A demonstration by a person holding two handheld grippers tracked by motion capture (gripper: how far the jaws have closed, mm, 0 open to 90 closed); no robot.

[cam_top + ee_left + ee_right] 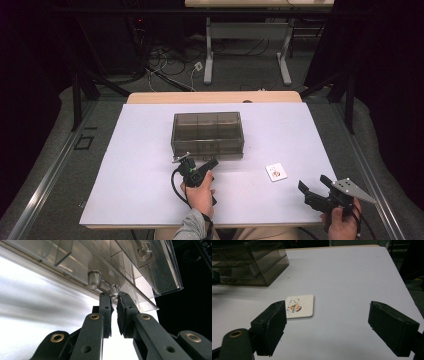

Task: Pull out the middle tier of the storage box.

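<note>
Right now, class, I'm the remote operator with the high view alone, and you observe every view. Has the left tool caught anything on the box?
Observer: Yes. The left tool is pinched shut on a small clear knob on the front of the drawer box.
Operator: And the white card near the right tool?
Observer: It lies flat and carries a little cartoon figure.
Operator: Is that tool gripping it?
Observer: No. Its jaws stand wide open with nothing between them.

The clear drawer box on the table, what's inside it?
The drawer box shows dividers and looks empty through its smoky walls. The left gripper pinches a drawer knob; the lower drawers' insides are hard to make out.
</note>
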